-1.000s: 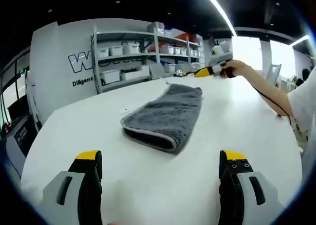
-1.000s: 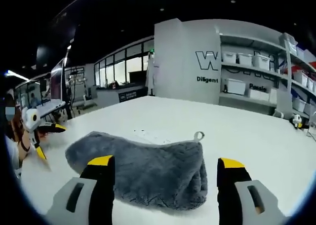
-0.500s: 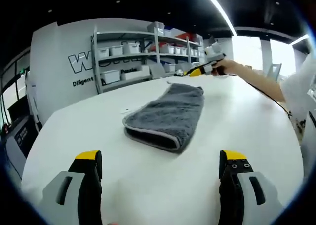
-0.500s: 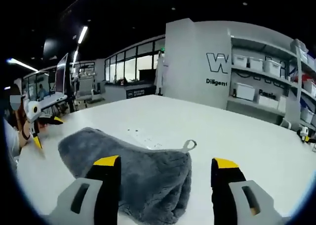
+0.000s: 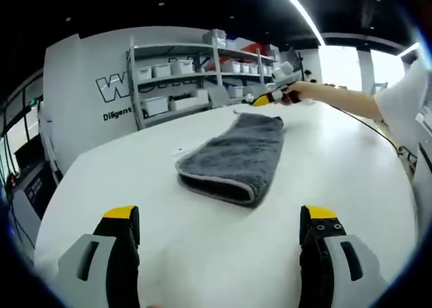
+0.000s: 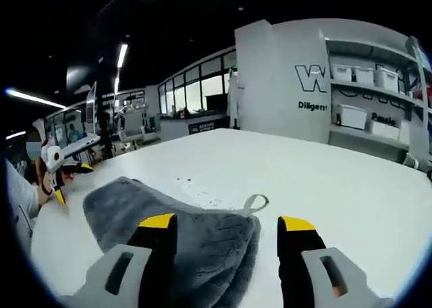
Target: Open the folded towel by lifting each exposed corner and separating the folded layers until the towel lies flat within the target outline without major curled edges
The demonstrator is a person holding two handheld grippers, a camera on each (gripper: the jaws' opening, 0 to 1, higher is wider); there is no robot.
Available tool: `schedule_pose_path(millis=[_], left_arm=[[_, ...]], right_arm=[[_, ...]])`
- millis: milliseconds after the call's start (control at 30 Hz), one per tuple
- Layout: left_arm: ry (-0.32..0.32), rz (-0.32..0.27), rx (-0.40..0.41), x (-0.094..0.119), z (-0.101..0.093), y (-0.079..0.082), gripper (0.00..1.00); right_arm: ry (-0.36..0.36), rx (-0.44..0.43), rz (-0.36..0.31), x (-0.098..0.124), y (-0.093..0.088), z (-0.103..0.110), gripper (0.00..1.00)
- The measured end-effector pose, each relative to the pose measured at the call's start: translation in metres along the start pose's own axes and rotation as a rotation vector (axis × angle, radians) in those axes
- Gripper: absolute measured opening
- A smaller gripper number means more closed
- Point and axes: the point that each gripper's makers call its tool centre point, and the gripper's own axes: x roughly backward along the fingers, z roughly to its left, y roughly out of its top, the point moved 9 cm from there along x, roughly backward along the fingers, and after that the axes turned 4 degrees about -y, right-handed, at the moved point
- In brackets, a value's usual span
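A grey folded towel (image 5: pixel 233 156) lies on the white table (image 5: pixel 101 186), its folded edge facing my left gripper (image 5: pixel 219 217), which hangs open well short of it. At the towel's far end my right gripper (image 5: pixel 270 97) is held by a hand (image 5: pixel 297 92). In the right gripper view the towel (image 6: pixel 128 203) spreads to the left, and its corner with a small hanging loop (image 6: pixel 255 201) lies between the jaws of my right gripper (image 6: pixel 227 223). The jaws stand open on either side of that corner. The left gripper (image 6: pixel 57 176) shows at the far left.
Grey shelves with white bins (image 5: pixel 175 68) stand beyond the table's far edge. A person's arm (image 5: pixel 351 105) reaches over the table's right side. Small dark marks (image 6: pixel 196 186) dot the table beside the towel. Windows and desks (image 6: pixel 135 119) lie behind.
My right gripper has come down closer over the towel's loop corner and its jaws have narrowed a little. The left gripper has barely moved.
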Motion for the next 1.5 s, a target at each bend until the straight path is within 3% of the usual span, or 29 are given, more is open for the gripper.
schedule_pose_path(millis=[233,533,800,933,1167,1500], left_arm=[[0.014,0.004,-0.006,0.001,0.002,0.000,0.97],[0.029,0.010,-0.005,0.001,0.005,-0.002,0.97],[0.031,0.018,-0.007,0.001,0.005,-0.003,0.97],[0.032,0.016,-0.005,0.002,0.006,-0.003,0.97],[0.034,0.020,-0.001,0.002,0.006,-0.004,0.97],[0.044,0.020,-0.009,0.003,0.007,-0.004,0.97]], right_arm=[[-0.005,-0.052,0.018,-0.017,-0.004,-0.011,0.53],[0.006,-0.102,0.037,-0.029,-0.019,0.009,0.49],[0.002,-0.092,0.084,-0.038,-0.029,0.000,0.40],[0.004,-0.104,0.061,-0.037,-0.026,0.001,0.35],[0.022,-0.034,0.053,-0.038,-0.022,0.003,0.23],[0.050,-0.005,0.042,-0.035,-0.009,0.002,0.03]])
